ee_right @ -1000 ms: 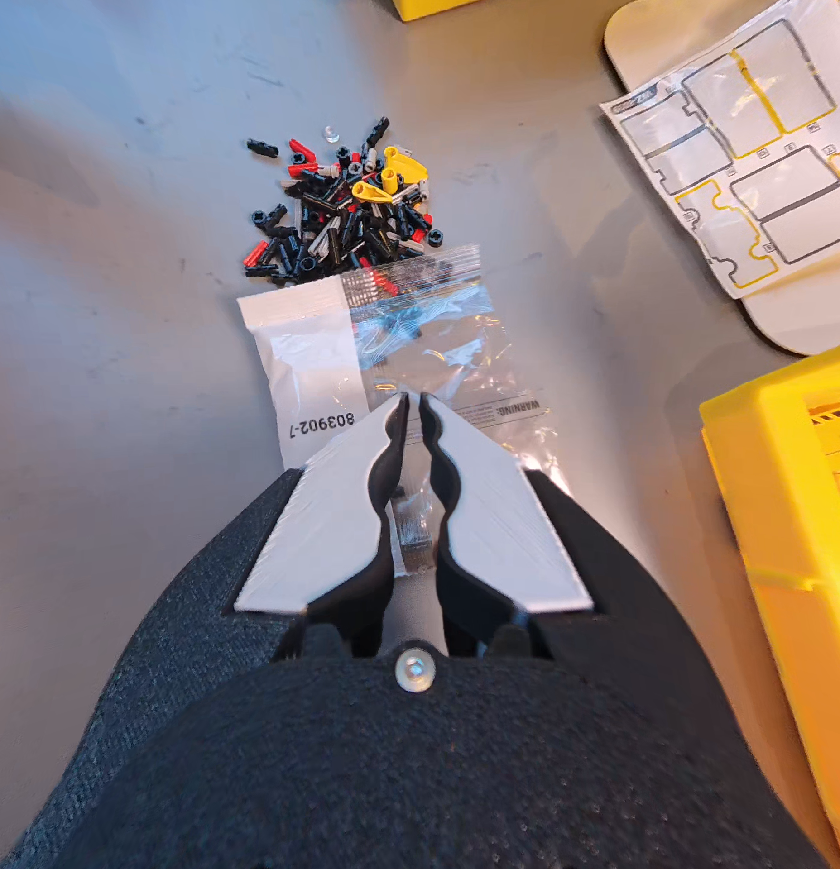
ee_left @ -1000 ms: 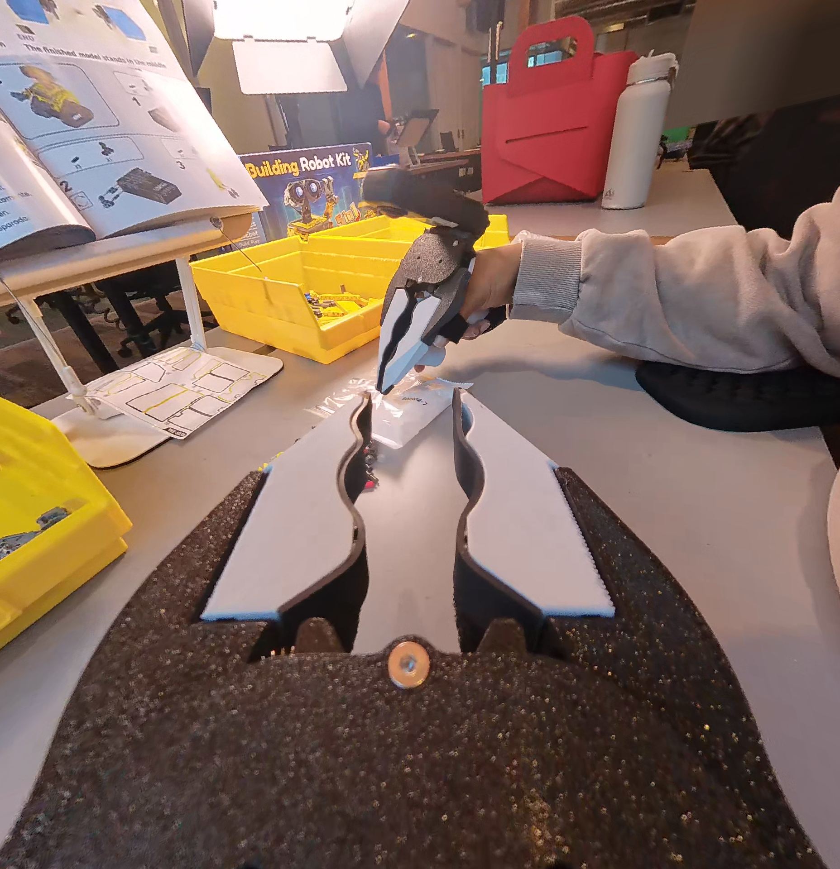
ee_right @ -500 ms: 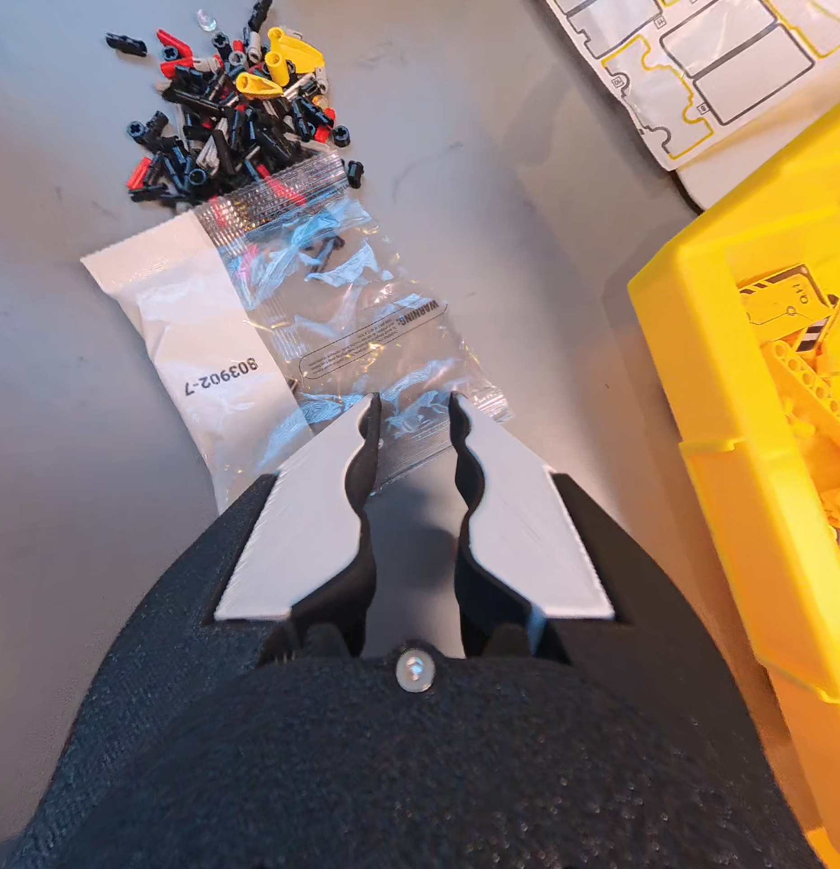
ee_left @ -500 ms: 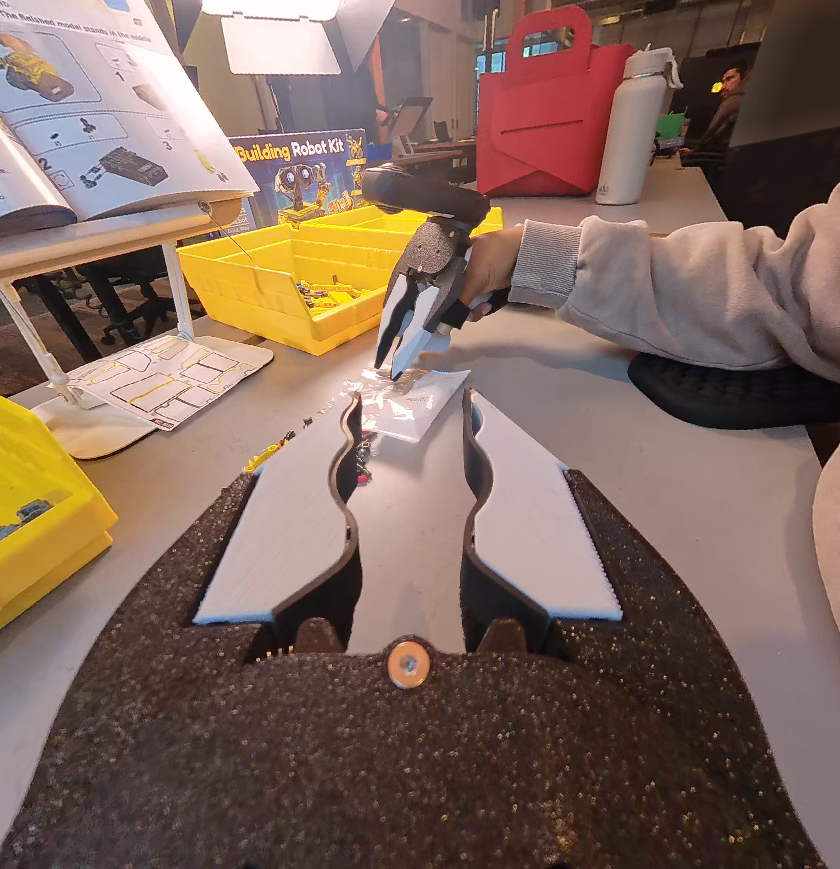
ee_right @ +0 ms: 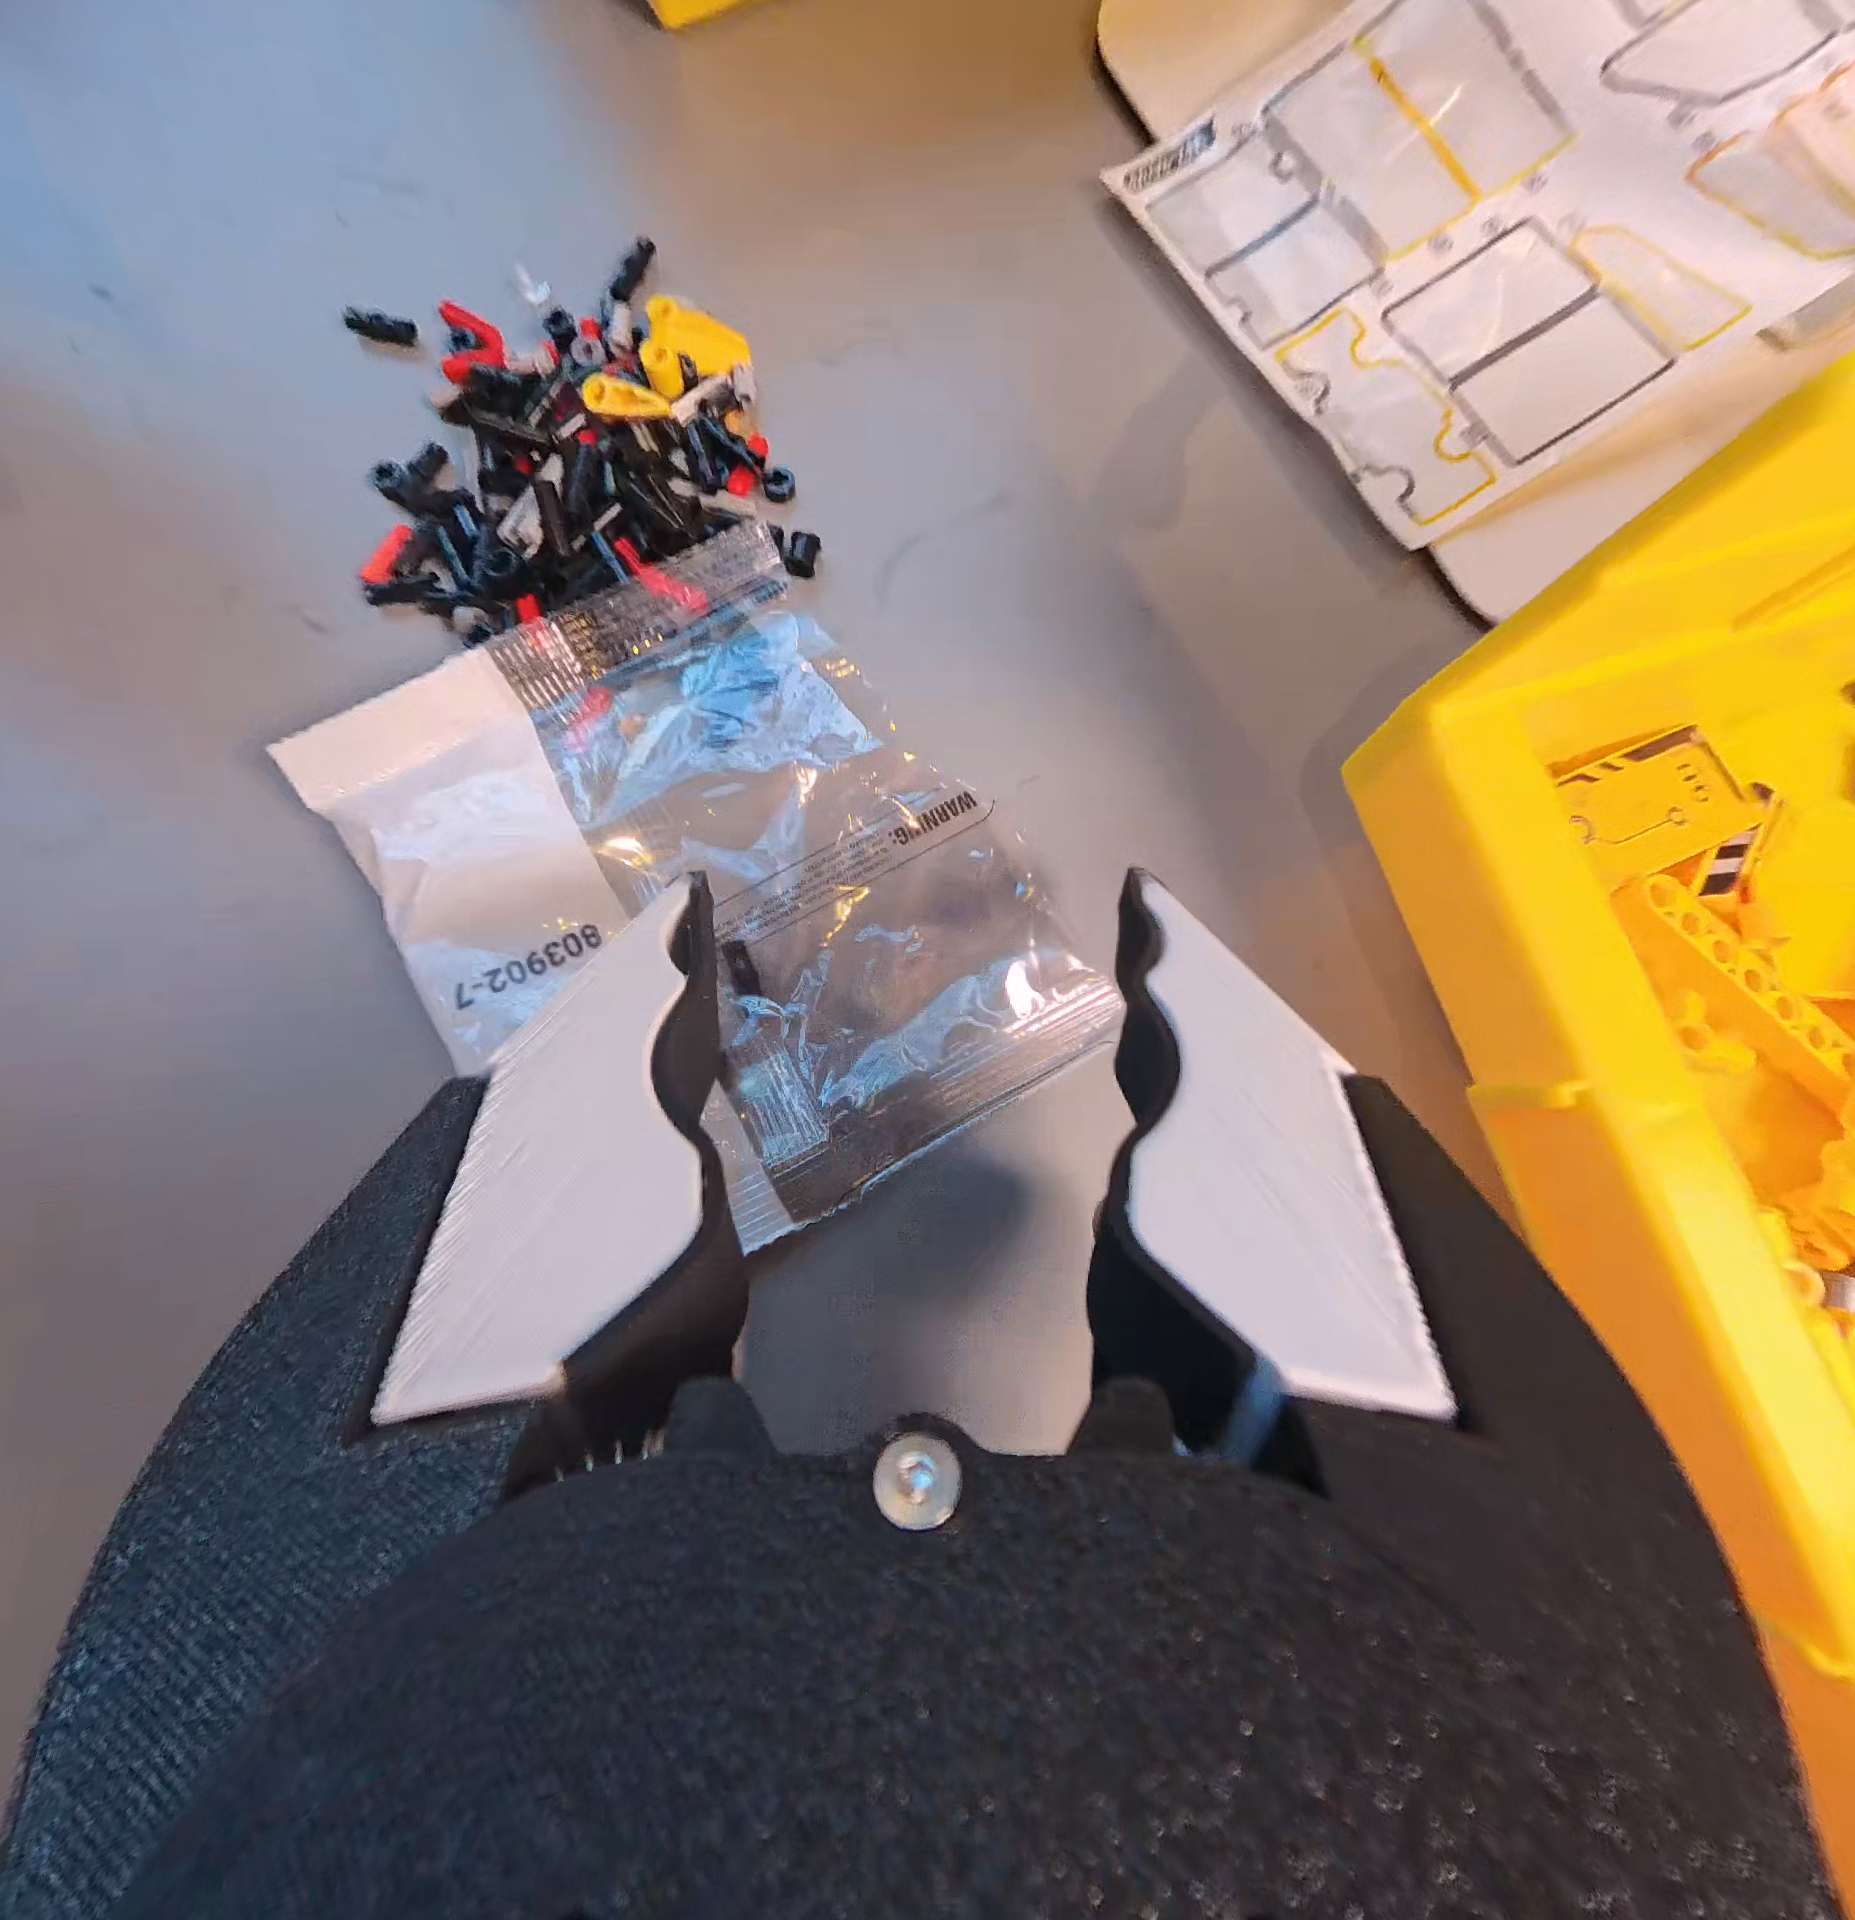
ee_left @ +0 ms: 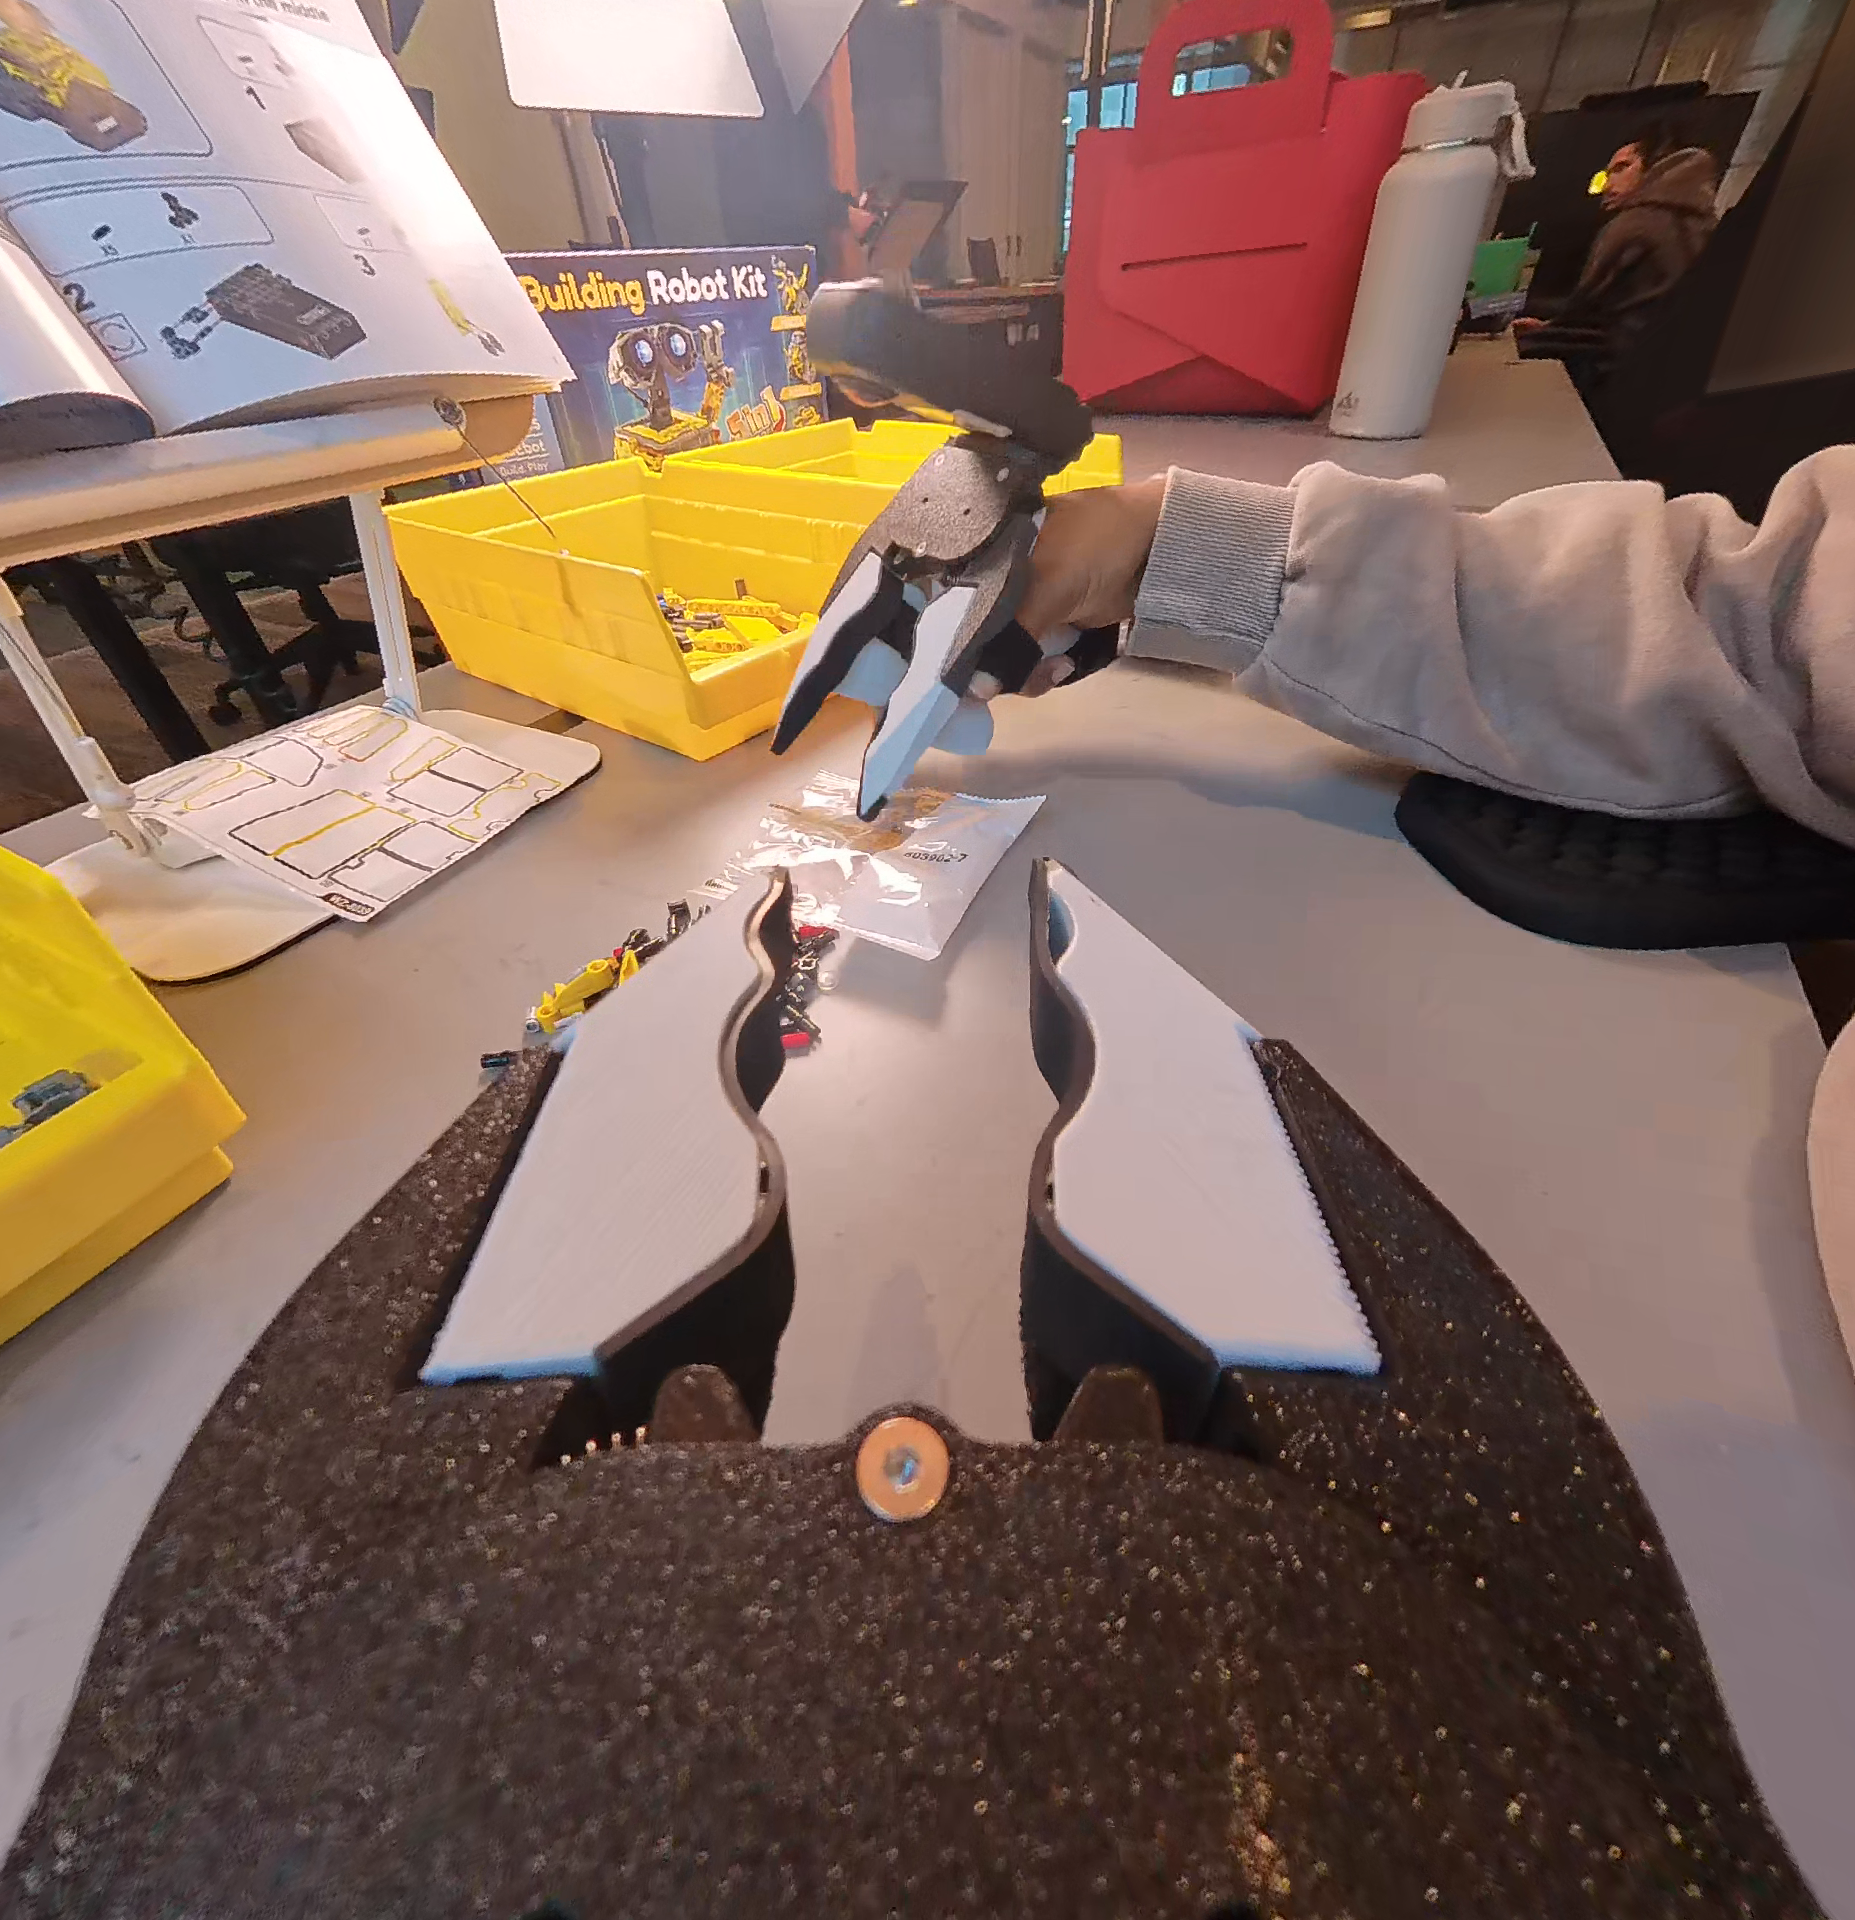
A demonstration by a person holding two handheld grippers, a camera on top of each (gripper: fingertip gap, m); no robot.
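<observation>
Fingers (ee_right: 611, 1049) of both grippers spread above plastic bag (ee_right: 798, 883).

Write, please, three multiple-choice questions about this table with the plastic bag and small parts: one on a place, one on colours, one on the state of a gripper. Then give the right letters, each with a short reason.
1. Where does the pile of small parts lie?
A. inside the yellow bin
B. on the table at the open end of the plastic bag
C. on the sticker sheet

2. Which colours show in that pile?
A. black, red and yellow
B. green and blue
C. white only

3. How is the right gripper?
A. shut on the bag
B. shut on a part
C. open above the bag

Answers:
1 B: the parts sit on the bare table against the far end of the plastic bag, outside the yellow bin and off the sticker sheet.
2 A: black pieces dominate, with some red and yellow ones.
3 C: its fingers stand wide apart, and the bag lies flat between them, ungripped.
</observation>
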